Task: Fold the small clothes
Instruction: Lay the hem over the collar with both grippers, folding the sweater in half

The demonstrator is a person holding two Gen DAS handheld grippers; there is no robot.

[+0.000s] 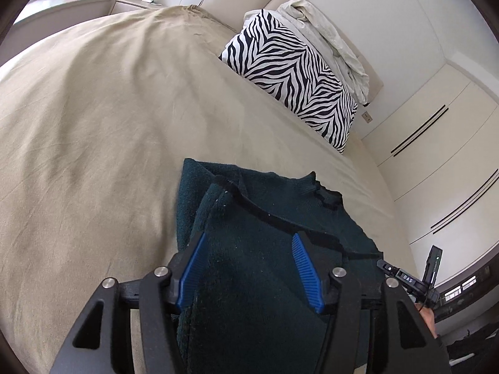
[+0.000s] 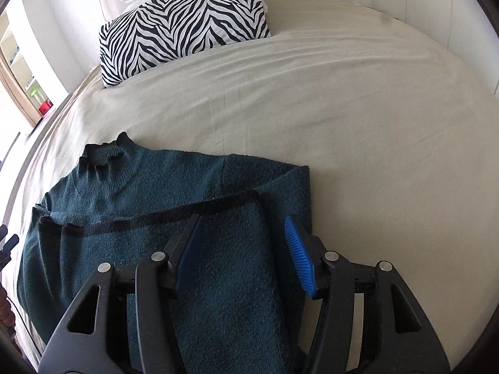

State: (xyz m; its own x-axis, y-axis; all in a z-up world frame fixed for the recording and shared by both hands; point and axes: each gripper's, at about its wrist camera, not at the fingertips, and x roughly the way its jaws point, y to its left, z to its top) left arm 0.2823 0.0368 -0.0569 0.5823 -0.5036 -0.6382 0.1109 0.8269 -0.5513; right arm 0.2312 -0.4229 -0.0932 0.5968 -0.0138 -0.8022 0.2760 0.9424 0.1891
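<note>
Up close, we hold the left gripper point(image 1: 249, 243) over the dark green sweater point(image 1: 265, 249), its jaws spread wide with the knit lying between the blue pads point(image 1: 193, 268). Our right gripper point(image 2: 243, 233) hangs the same way, jaws apart, above a folded panel of that sweater point(image 2: 156, 193). The garment lies flat on the bed point(image 2: 343, 124), sleeves tucked in, a black-edged hem crossing the body and the collar point(image 2: 106, 155) pointing toward the headboard. Farther off, a zebra-striped pillow point(image 2: 184, 21) rests on the sheet, with rumpled pale bedding point(image 1: 327, 31) behind it.
</note>
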